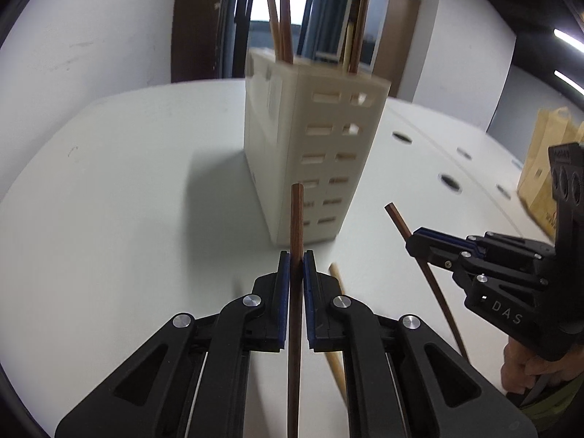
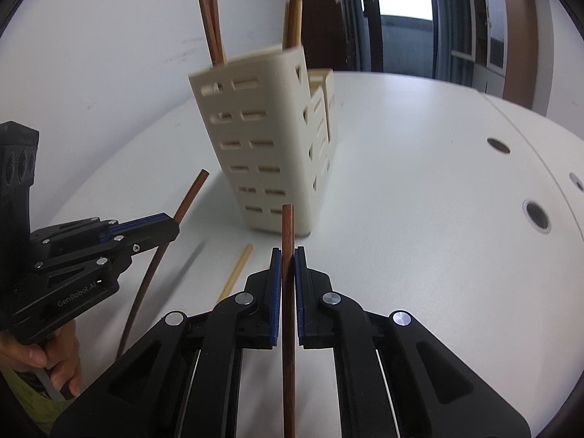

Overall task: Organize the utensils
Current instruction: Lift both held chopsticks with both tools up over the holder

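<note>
A cream slotted utensil holder (image 1: 310, 146) stands on the white table and also shows in the right wrist view (image 2: 262, 138); several chopsticks stand in it. My left gripper (image 1: 296, 259) is shut on a dark brown chopstick (image 1: 295, 219), held upright just in front of the holder. My right gripper (image 2: 287, 255) is shut on another dark brown chopstick (image 2: 287, 226). Each gripper shows in the other's view, the right one (image 1: 414, 242) and the left one (image 2: 171, 228), each with its chopstick. A light wooden chopstick (image 2: 235, 273) lies on the table between the grippers.
The white table (image 2: 419, 182) has round cable holes (image 2: 536, 215) on the right side. A yellow paper bag (image 1: 544, 153) stands at the far right. A white wall and dark doorway lie behind the table.
</note>
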A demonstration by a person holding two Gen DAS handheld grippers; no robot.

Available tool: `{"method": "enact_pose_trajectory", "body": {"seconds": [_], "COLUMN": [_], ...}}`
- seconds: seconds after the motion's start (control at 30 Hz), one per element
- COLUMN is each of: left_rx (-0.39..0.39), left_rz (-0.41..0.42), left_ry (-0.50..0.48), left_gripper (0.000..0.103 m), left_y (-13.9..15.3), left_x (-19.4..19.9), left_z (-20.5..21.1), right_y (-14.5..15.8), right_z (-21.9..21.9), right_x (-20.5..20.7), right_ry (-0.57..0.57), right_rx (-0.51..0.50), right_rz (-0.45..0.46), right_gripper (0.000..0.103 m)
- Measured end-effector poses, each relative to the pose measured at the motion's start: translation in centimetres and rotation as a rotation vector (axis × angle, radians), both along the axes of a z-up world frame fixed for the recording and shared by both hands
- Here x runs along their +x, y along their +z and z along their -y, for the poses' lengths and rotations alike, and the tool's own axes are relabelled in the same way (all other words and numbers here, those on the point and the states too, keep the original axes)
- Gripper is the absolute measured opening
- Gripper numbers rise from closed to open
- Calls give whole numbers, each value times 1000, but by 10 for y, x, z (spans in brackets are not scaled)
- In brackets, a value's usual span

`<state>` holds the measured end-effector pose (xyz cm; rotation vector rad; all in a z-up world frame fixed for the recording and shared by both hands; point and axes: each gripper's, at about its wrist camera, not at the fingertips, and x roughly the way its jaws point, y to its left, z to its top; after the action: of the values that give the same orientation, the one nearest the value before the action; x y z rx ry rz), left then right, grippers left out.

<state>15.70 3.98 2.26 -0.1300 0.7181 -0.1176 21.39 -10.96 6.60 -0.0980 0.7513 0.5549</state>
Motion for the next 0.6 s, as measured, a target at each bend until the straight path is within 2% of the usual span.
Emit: {"method": "enact_pose_trajectory", "body": {"seconds": [0.2, 0.3, 0.6], "left_rx": [-24, -29, -24], "left_rz": [239, 323, 403], "left_ry": [10, 10, 29], "left_gripper": [7, 7, 7], "left_y": [46, 62, 84], "left_x": [-26, -35, -41], "left_z": [0, 2, 2], "right_y": [28, 43, 79], "right_z": [5, 6, 8], "right_x": [-13, -22, -33], "right_ry": [2, 11, 18], "right_rx": [78, 110, 165], "right_rz": [116, 188, 326], "right_gripper": [8, 7, 7]}}
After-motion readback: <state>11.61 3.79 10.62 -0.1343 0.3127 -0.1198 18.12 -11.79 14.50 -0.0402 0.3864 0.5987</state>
